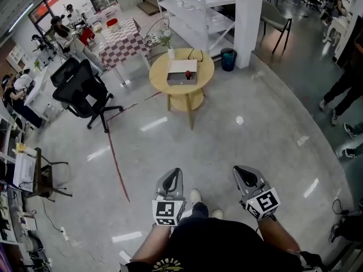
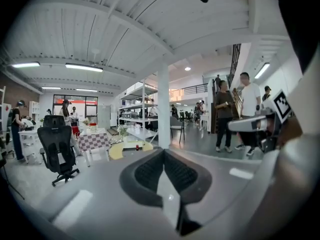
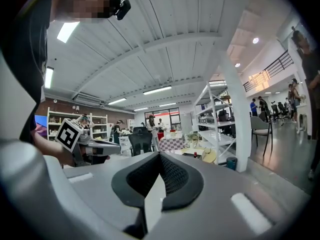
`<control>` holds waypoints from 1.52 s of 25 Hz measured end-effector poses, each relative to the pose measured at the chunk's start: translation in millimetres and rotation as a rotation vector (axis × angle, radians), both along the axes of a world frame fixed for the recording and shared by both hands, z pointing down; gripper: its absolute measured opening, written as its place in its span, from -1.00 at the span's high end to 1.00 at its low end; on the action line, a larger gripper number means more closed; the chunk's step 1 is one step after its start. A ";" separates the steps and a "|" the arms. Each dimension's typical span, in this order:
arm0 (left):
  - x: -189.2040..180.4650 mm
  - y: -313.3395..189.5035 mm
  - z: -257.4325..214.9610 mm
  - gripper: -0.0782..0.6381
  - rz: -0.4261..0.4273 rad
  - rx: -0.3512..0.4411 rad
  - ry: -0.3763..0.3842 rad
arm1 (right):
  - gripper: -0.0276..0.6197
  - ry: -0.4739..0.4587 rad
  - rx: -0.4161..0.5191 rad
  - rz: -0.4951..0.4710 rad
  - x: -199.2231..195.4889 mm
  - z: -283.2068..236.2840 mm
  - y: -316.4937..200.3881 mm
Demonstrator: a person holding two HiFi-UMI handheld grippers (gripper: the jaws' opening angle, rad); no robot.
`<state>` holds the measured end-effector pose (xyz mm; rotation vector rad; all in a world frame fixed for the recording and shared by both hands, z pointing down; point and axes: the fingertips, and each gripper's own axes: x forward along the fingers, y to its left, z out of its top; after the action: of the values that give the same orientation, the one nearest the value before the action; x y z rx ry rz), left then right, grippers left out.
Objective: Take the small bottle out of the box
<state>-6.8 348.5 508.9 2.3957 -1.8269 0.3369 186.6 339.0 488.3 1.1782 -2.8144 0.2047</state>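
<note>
A wide workshop hall with a polished grey floor (image 1: pixel 227 146) has a black office chair (image 1: pixel 85 92) at left and, right of it and well apart from the person, a round wooden table (image 1: pixel 161 79). This carries the grey box (image 1: pixel 180 69), where the small bottle (image 1: pixel 188 75) shows only as a red speck. Low in the head view, the left gripper (image 1: pixel 172 174) and the right gripper (image 1: pixel 243 171) sit near the body, both pressed together on nothing. Arriving with them still closed could topple the bottle or shove the box; its long axis seems upright, cap up, though it is too small to confirm.
</note>
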 end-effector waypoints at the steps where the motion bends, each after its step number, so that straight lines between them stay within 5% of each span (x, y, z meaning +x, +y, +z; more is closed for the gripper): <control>1: 0.1 -6.9 -0.8 0.78 0.010 0.004 -0.001 | 0.89 0.002 0.003 0.006 -0.9 -1.0 -5.7; 21: -80.4 -124.5 -8.3 0.78 0.030 0.031 0.054 | 0.89 0.062 0.060 -0.011 -88.9 -31.4 -120.3; 38: -86.2 -167.4 -27.9 0.78 0.176 0.089 0.048 | 0.89 0.066 0.054 0.081 -114.8 -38.1 -136.7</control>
<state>-93.0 181.1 481.0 2.6081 -1.6489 0.2152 71.7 202.3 450.2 1.2873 -2.7339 0.0933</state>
